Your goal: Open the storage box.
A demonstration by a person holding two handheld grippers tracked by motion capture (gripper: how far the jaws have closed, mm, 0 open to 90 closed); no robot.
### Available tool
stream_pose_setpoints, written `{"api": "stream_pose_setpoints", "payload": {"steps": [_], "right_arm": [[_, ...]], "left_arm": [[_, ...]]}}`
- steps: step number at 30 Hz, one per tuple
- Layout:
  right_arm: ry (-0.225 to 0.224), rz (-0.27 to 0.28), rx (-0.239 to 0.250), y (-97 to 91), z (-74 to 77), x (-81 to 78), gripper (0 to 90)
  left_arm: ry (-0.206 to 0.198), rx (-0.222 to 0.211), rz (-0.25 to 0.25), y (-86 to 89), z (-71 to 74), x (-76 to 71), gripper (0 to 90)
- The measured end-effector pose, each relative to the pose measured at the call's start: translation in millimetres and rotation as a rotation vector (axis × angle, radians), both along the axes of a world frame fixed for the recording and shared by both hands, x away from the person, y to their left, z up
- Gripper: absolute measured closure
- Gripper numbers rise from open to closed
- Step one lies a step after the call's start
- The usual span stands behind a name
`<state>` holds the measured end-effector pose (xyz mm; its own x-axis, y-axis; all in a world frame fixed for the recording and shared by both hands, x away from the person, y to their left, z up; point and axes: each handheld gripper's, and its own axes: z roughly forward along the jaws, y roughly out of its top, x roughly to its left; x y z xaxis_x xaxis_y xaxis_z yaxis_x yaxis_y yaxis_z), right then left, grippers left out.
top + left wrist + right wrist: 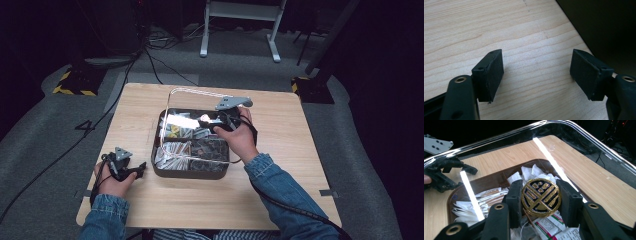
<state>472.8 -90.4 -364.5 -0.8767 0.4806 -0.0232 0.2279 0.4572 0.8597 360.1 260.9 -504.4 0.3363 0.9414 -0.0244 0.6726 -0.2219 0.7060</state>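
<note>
Lid (172, 125) of clear plastic, with a round gold-and-black knob (540, 197), was what my right tool (541, 198) held: both pads clamped on the knob's edges. It hung tilted above the brown tray (159, 167) of paper packets (486, 198), its long side running away from the tool toward the far end of the table (300, 150). My right hand (239, 137) reached in over the tray. My left tool (536, 72) rested low over bare wood, pads apart, nothing between them.
</note>
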Motion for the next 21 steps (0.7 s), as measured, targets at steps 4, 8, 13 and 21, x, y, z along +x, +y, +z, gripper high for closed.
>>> {"api": "stream_pose_setpoints", "payload": {"steps": [4, 8, 13, 21], "right_arm": [[-0.007, -0.002, -0.011, -13.3, 4.5, -2.9, 58.8], [-0.010, -0.002, -0.013, -27.6, 8.4, -4.2, 58.9], [-0.014, -0.023, -0.018, -49.5, 12.9, -5.1, 58.8], [-0.015, -0.060, 0.014, -84.7, 18.5, -2.3, 58.8]], "left_arm": [[0.004, -0.002, -0.003, -0.2, 0.0, 0.4, 26.9], [0.004, -0.002, -0.003, -0.2, 0.0, 0.4, 26.9], [0.004, -0.002, -0.003, -0.2, 0.0, 0.4, 26.9], [0.002, -0.001, -0.006, 0.4, 0.0, -1.1, 26.9]]}}
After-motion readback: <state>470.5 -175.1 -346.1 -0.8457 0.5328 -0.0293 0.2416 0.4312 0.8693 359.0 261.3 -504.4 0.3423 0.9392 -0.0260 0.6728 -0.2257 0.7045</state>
